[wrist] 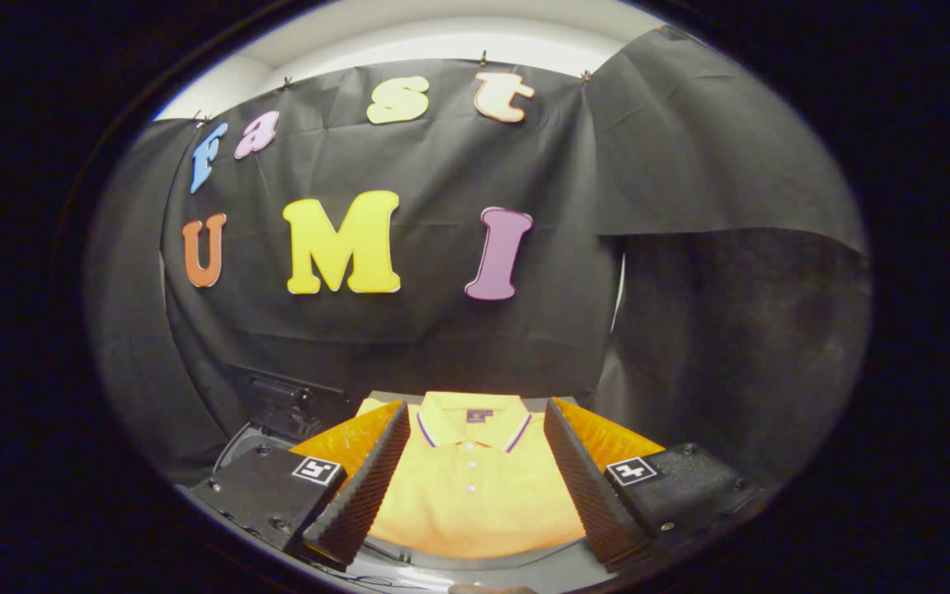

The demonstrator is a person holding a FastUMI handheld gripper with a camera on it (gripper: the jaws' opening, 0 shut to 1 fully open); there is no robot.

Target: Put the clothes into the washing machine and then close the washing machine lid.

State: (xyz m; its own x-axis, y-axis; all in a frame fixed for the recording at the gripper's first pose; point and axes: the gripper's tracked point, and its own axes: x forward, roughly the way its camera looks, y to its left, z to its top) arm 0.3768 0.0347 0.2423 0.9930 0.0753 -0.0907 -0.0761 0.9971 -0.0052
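One shirt (471, 495), a yellow polo, lies flat and folded on a pale surface (516, 569), so by the look of it nothing of the task is done yet: the shirt is not picked up, not loaded, and the lid is not closed. Everything is left to do.

Gripper view: the gripper (475, 487) hangs over the shirt with its fingers spread wide, one at about 8 o'clock of the shirt's buttons and one at about 4 o'clock, the shirt's front showing in the gap between them. Whether the tips touch the cloth I cannot tell.

The shirt's long axis runs from 6 to 12 o'clock, straight ahead along the fingers. Its collar (475, 417) points to 12, toward the wall; the hem sits at 6. A dark machine part (281, 404) stands at about 10 o'clock of the shirt; what it is I cannot tell.
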